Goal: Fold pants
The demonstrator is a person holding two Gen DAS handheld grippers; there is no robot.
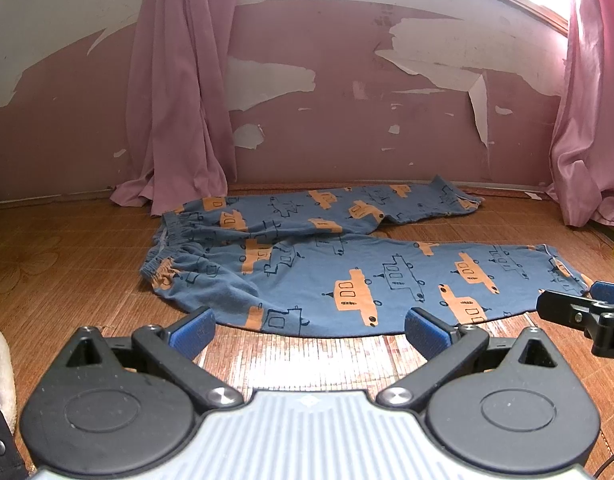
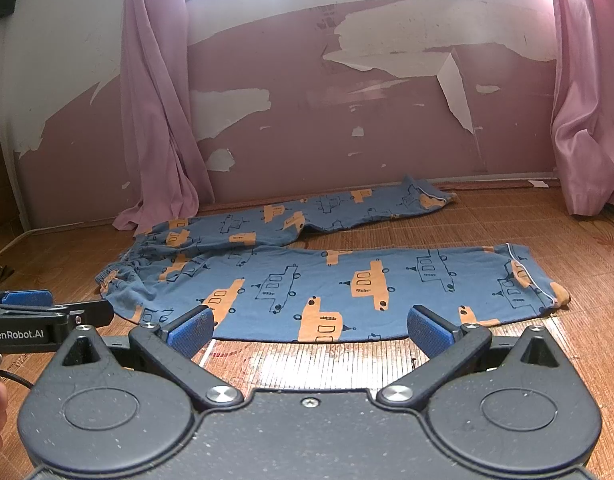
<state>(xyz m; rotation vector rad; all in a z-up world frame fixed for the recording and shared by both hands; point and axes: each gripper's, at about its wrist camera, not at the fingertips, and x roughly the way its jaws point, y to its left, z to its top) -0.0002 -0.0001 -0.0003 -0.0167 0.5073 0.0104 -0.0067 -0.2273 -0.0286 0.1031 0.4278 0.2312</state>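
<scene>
Floor [image 1: 67, 248]: woven mat, brown, glossy patch right under my jaws in both views. It gives a flat bed for folding.

Pants [image 1: 347, 272]: blue knit, soft and thin, printed with orange and outlined vehicles. They lie flat ahead of both jaw pairs, legs spread in a V, so no fold is made yet by my judgement. Near leg runs across just beyond my fingertips; far leg lies by the wall. Waistband [image 1: 167, 256]: gathered elastic, puckered, ahead and left of the left jaws. Near cuff [image 2: 539, 284]: white piping, ahead and right of the right jaws.

Left gripper [image 1: 309, 330]: jaws wide apart, holding nothing, blue ribbed pads short of the hem.

Right gripper [image 2: 309, 330]: same, spread and empty, placed to take the near leg.
</scene>
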